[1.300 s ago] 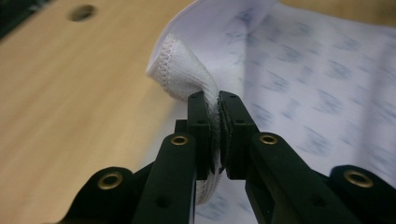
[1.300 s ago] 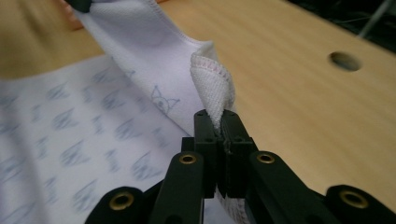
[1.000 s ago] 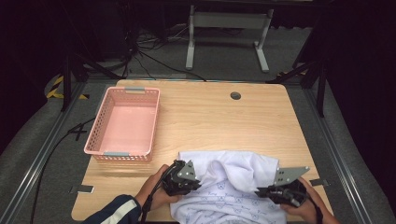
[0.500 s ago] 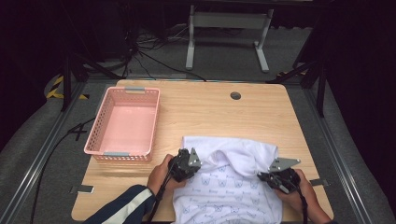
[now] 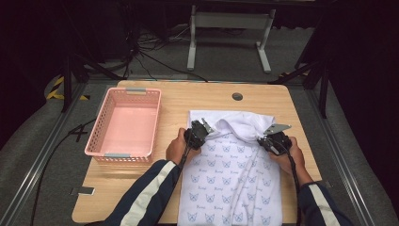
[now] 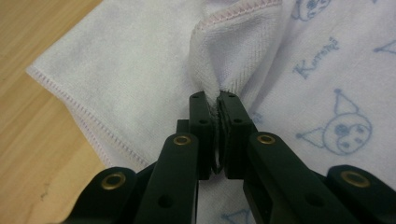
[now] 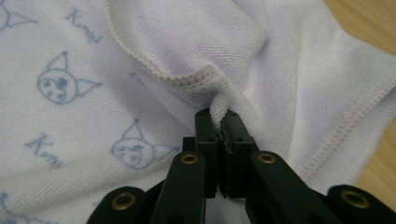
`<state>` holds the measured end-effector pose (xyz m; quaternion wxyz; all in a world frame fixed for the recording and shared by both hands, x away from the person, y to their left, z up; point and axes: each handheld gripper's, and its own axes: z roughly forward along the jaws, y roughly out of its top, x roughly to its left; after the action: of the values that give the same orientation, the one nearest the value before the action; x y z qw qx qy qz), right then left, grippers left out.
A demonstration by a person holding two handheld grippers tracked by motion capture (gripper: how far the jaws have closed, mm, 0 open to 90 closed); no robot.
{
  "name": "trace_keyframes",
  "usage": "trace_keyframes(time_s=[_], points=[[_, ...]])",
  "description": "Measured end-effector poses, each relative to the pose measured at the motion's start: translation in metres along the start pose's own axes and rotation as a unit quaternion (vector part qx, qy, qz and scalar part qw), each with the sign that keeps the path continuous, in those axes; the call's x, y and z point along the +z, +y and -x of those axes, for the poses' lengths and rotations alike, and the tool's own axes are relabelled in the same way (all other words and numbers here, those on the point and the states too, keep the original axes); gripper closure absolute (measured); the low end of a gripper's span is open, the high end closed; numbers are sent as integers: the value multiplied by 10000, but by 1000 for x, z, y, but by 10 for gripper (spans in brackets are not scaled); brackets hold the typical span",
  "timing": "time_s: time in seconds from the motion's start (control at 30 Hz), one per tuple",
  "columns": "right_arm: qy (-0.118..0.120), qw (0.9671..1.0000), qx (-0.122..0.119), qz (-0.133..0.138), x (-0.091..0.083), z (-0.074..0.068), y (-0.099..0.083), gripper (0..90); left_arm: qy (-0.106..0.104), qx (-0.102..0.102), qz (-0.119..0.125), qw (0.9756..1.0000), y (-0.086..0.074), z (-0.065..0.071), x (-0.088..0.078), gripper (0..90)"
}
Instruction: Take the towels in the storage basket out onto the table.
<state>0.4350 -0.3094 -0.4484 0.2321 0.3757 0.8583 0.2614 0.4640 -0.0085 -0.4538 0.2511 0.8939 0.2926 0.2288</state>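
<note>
Towelling, white terry cloth printed with pale blue cartoon faces point(image 5: 230, 174), lies on the light wooden table point(image 5: 179, 101), its near end hanging over the table's front edge and its far end folded back on itself. Left of the towel sits a pink plastic mesh basket point(image 5: 124, 122), well apart from it. The left gripper point(image 5: 201, 131) is clamped on a pinched hem at the towel's left side. The right gripper point(image 5: 268, 140) is clamped on a bunched hem at the towel's right side.
</note>
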Motion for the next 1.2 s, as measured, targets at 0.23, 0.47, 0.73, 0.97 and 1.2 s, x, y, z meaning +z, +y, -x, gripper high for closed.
trace_keyframes(time_s=[0.23, 0.47, 0.73, 0.97, 1.2], points=[[-235, 9996, 111, -67, 20, 18, 20, 874, 363, 37, -202, 9991, 19, -11, 17, 854], [-426, 9988, 224, -81, 33, 28, 32, 874, 404, 84, -159, 9990, 26, -22, 27, 854], [-516, 9977, 439, 49, 44, 35, 39, 874, 756, 144, -549, 9955, 46, -31, 41, 854], [-403, 9974, 565, 208, 38, 38, 37, 875, 405, 87, -95, 9991, 53, -34, 18, 851], [31, 9944, 372, 986, -27, 39, 39, 873, -47, 358, 968, 9946, 59, -32, -79, 843]])
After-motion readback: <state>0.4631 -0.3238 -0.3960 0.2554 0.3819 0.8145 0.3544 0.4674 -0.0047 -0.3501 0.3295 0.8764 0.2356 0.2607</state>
